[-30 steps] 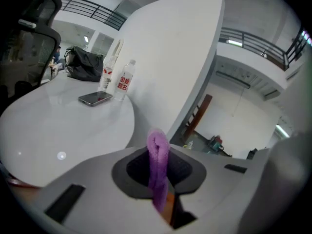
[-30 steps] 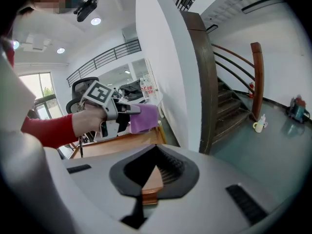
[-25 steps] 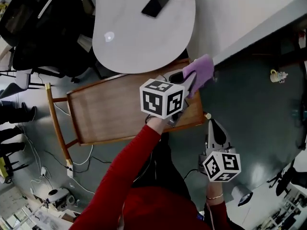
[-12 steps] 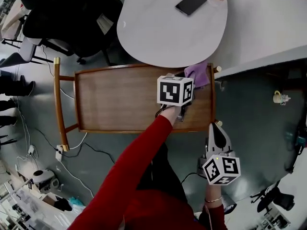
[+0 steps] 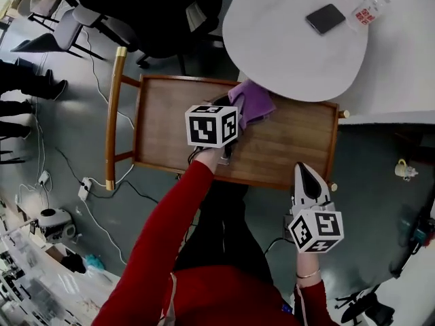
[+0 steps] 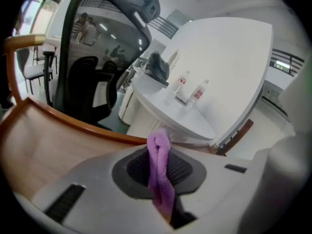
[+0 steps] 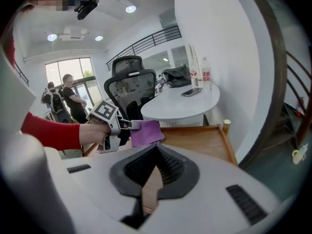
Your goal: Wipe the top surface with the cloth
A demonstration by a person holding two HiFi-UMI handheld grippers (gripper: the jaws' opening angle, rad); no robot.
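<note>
Tray-like top: the wooden table [image 5: 292,141] has a raised edge [image 5: 272,179] all round, like a tray.
Inside it: only the purple cloth [image 5: 253,104] lies in there, near the middle of the far edge, close to the white table [image 5: 285,39].
Left hand-held gripper [image 5: 232,113]: its jaws are squeezed tight on the cloth (a fold of purple sticks up between them in the left gripper view). It reaches over the wood.
Right hand-held gripper [image 5: 305,172]: the jaws are closed together with nothing in them. It hangs at the near right side, over the raised edge and apart from the cloth.
White table: a dark phone [image 5: 325,18] and a small bottle [image 5: 367,10] lie on it.
Behind: a black chair [image 5: 163,12] stands past the far left of the wooden table.
Change from half a second ago: the cloth was in the far right corner. Now it has slid left along the far edge with the left hand-held gripper. The right one stays by the near right corner.
</note>
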